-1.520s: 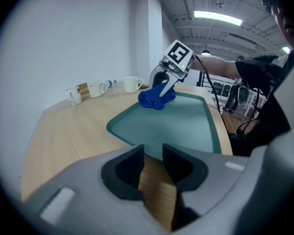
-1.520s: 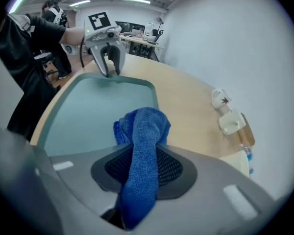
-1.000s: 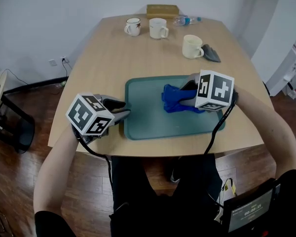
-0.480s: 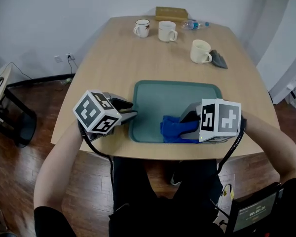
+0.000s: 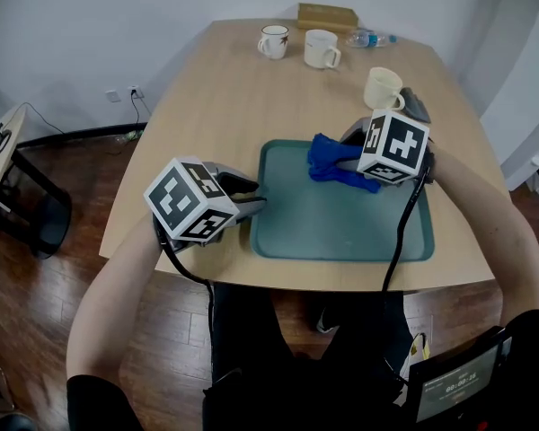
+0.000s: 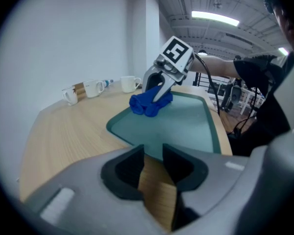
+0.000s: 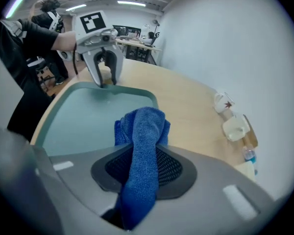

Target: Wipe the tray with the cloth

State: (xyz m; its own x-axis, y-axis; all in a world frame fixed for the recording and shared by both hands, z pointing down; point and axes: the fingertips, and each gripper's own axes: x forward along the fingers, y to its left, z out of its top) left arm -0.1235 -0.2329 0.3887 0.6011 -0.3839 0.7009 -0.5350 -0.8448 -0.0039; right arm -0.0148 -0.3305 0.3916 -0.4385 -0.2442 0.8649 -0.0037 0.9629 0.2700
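Cloth, blue and bunched, now sits at the far edge of the tray, right of its middle, pinched in the right gripper. Half a second back it lay at the tray's near edge, and before that mid-tray toward the right. So the strokes run near to far and back; I judge the wiping well under way, the left part perhaps not yet covered. The left gripper has kept its place at the tray's left rim, jaws a little apart, only table and rim showing through the gap. The cloth hides the right pads, the cube covers the tray's far right corner, and any remaining dirt cannot be made out.
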